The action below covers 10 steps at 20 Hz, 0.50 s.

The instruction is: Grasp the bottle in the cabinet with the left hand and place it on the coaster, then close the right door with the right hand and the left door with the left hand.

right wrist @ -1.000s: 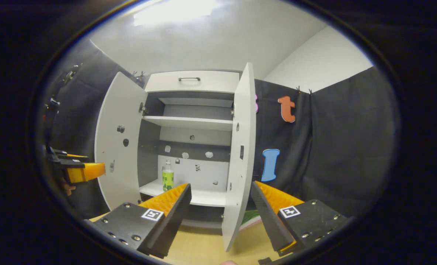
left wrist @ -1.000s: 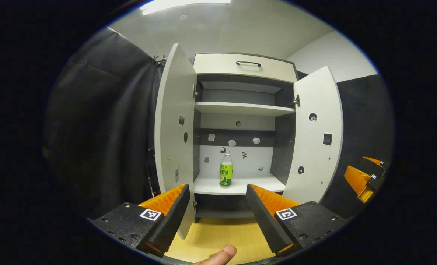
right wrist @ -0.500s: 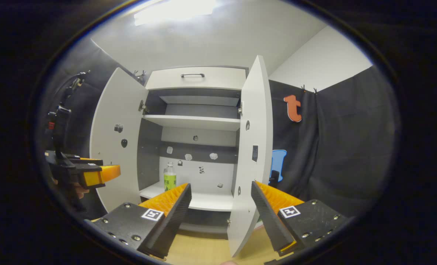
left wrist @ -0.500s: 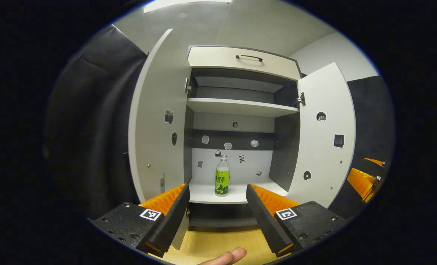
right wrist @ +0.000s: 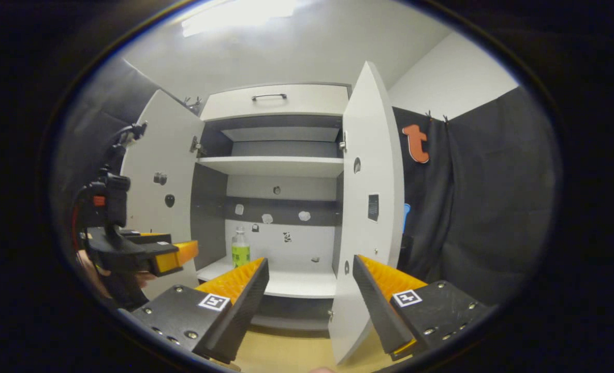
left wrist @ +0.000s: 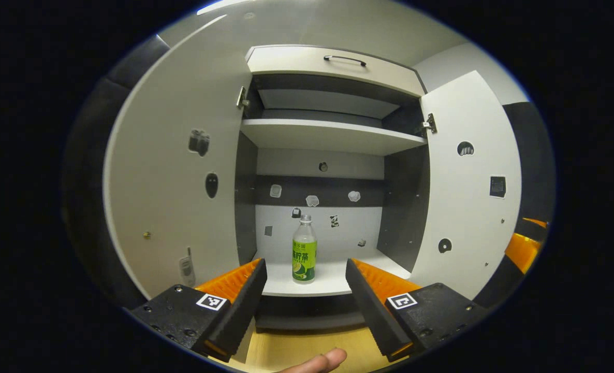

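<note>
Standing upright on the lower shelf (left wrist: 333, 280) of the open cabinet (left wrist: 333, 129), the bottle (left wrist: 304, 249) is being framed between the fingers of the left gripper (left wrist: 304, 298) in the left gripper view, at 12 o'clock from them and well apart, with nothing touching it. The fingers are being held released, spread wide and grasping nothing. The left door (left wrist: 177, 171) is being shown swung out at 10 o'clock and the right door (left wrist: 472, 186) at 2 o'clock. A fingertip (left wrist: 322, 361) of the person is being seen at 6 o'clock over the wooden bench (left wrist: 296, 349).

In the right gripper view, the fingers of the right gripper (right wrist: 311, 298) are likewise being held released, grasping nothing, and the edge of the right door (right wrist: 371, 207) is being seen between them at 12 o'clock, farther off. The bottle (right wrist: 240, 248) is being seen on the shelf (right wrist: 296, 282) at 11 o'clock, and the left gripper (right wrist: 146, 251), held by a hand, at 9 o'clock, before the left door (right wrist: 159, 171).
</note>
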Each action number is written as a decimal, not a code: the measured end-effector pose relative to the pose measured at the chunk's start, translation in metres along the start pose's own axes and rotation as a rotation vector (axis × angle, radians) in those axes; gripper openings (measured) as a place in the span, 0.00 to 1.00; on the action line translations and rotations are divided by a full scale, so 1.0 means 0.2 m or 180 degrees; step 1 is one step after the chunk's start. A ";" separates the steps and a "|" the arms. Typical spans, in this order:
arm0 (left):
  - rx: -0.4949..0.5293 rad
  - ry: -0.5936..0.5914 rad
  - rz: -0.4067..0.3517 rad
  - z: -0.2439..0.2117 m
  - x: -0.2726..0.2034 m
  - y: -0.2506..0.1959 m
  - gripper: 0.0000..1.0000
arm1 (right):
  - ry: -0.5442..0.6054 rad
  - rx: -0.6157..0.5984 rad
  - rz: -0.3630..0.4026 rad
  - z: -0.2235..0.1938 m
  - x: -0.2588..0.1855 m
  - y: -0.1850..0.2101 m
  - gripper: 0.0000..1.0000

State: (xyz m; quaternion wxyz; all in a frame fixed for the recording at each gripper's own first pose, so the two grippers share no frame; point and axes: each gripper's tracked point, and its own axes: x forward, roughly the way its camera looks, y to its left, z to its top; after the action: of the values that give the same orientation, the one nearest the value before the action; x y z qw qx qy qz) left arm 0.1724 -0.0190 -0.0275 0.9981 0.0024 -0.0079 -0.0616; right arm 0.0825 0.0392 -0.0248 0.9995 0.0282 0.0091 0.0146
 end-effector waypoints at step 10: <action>-0.0040 -0.0108 -0.0019 -0.11 0.66 0.02 0.97 | 0.0062 0.0013 -0.0146 -0.06 0.10 -0.05 0.99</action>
State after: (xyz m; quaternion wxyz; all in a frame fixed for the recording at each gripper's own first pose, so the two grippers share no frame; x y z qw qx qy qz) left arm 0.3047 -0.0315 -0.0476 0.9976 -0.0049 -0.0244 -0.0647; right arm 0.1016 0.0305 -0.0370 0.9993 0.0299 0.0195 -0.0082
